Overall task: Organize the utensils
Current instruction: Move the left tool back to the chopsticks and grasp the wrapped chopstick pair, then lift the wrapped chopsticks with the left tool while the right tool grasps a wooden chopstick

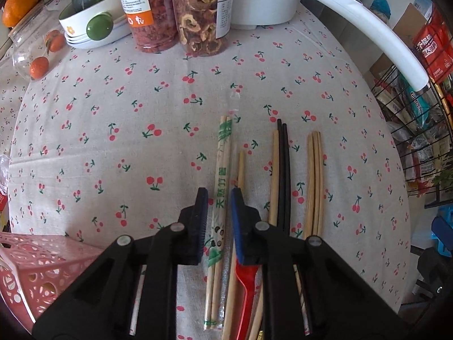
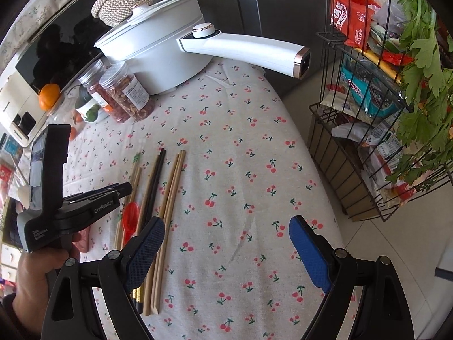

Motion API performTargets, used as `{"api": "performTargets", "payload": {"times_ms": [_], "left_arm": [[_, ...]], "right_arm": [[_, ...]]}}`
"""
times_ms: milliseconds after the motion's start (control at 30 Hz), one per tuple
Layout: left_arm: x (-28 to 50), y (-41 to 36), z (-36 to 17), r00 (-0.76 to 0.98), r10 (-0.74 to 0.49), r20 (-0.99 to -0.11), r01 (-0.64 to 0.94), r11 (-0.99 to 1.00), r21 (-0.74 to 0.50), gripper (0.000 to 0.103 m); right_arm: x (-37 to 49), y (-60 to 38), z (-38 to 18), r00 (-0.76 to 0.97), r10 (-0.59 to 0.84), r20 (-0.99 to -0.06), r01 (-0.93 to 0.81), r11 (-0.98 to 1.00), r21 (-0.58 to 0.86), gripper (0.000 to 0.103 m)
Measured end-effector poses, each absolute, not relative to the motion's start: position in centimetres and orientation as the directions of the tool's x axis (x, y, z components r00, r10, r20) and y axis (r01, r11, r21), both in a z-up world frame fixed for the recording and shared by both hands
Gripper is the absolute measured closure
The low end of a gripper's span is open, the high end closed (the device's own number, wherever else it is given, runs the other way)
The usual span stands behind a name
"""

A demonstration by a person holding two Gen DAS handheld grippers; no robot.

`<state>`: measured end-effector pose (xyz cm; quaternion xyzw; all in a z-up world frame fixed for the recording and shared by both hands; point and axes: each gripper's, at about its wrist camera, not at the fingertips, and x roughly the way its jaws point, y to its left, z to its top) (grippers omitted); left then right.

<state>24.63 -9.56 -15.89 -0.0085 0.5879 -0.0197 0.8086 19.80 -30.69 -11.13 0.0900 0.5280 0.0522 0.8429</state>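
A paper-wrapped pair of bamboo chopsticks (image 1: 221, 170) with green print lies on the cherry-print tablecloth (image 1: 141, 107). My left gripper (image 1: 218, 195) points down over it with its jaws narrowed close on either side; a thin strip of cloth still shows beside the left pad. To the right lie a bare chopstick (image 1: 241, 167), a red spoon (image 1: 245, 286), a black pair (image 1: 284, 170) and a bamboo bundle (image 1: 315, 181). My right gripper (image 2: 228, 240) hangs open over bare cloth, its left finger just above the bamboo bundle (image 2: 172, 192). The left gripper (image 2: 124, 188) shows there too.
A pink openwork basket (image 1: 34, 269) stands at the near left. At the back stand two food jars (image 1: 198, 14), stacked bowls (image 1: 93, 28) and a white electric pot (image 2: 158, 53) whose long handle (image 1: 368, 28) reaches over the table. A wire rack (image 2: 368, 141) stands past the right edge.
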Motion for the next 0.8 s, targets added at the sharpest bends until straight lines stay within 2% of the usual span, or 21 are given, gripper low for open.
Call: {"api": "performTargets", "payload": {"times_ms": [167, 300, 433, 800], "left_arm": [[24.8, -10.1, -16.4, 0.31, -0.024, -0.951, 0.048, 0.999, -0.009, 0.086], [25.3, -10.5, -16.5, 0.308, -0.016, -0.951, 0.062, 0.998, 0.004, 0.094], [25.2, -11.0, -16.1, 0.321, -0.032, -0.947, 0.075, 0.997, -0.009, 0.097], [20.4, -11.3, -9.4, 0.461, -0.142, -0.876, 0.17, 0.983, -0.069, 0.097]], "right_arm": [[20.1, -30.3, -11.5, 0.427, 0.181, -0.886, 0.001, 0.98, 0.201, 0.012], [20.2, -30.1, -11.6, 0.424, 0.179, -0.888, 0.002, 0.98, 0.199, 0.012], [20.1, -30.0, -11.4, 0.43, 0.176, -0.886, -0.006, 0.981, 0.193, 0.012], [19.8, -29.9, -10.9, 0.444, 0.167, -0.881, -0.003, 0.983, 0.185, 0.012]]}}
